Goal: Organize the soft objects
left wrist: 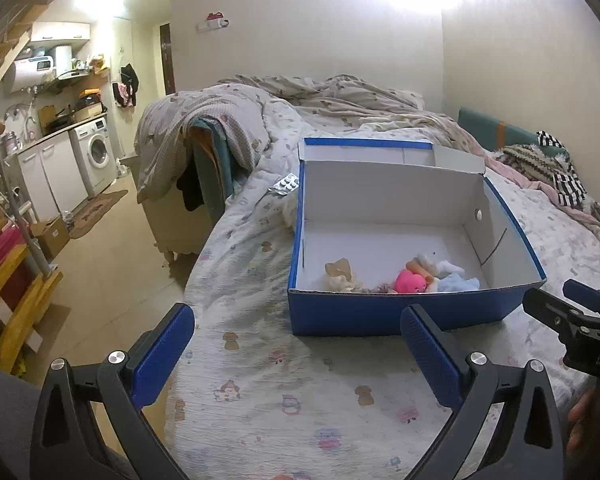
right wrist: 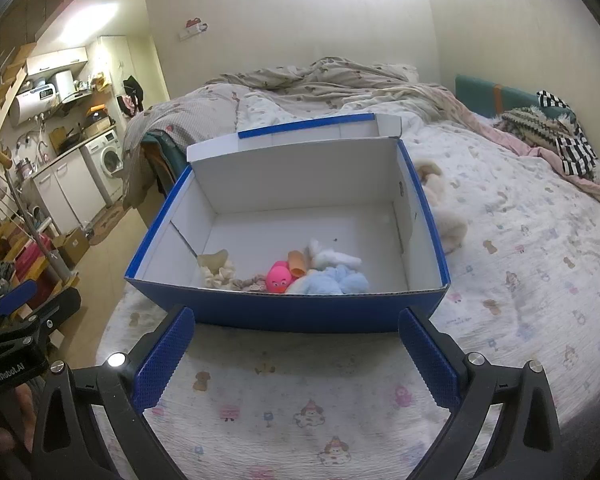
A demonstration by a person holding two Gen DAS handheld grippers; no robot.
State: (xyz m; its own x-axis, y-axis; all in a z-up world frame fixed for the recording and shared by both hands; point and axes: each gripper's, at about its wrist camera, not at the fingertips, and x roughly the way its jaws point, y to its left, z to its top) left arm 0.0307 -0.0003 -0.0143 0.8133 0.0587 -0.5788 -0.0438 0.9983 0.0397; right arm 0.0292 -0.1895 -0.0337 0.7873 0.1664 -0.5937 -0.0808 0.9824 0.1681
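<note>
A blue cardboard box [left wrist: 396,312] [right wrist: 284,312] with a white inside stands open on the bed. Along its near wall lie a pink toy [left wrist: 409,281] [right wrist: 279,278], a light blue plush [left wrist: 458,283] [right wrist: 332,282], a white fluffy piece [right wrist: 336,258], an orange tube [right wrist: 296,262] and cream scrunchies [left wrist: 342,280] [right wrist: 218,276]. A cream plush toy [right wrist: 444,208] lies on the sheet right of the box. My left gripper [left wrist: 296,340] is open, low before the box. My right gripper [right wrist: 296,344] is open too, nothing between its fingers.
A blister pack [left wrist: 285,185] lies on the sheet left of the box. A crumpled duvet [left wrist: 320,96] covers the far bed, striped clothes [right wrist: 568,148] lie at right. The bed edge drops to the floor [left wrist: 112,264] at left, with a kitchen and washing machine [left wrist: 98,152] beyond.
</note>
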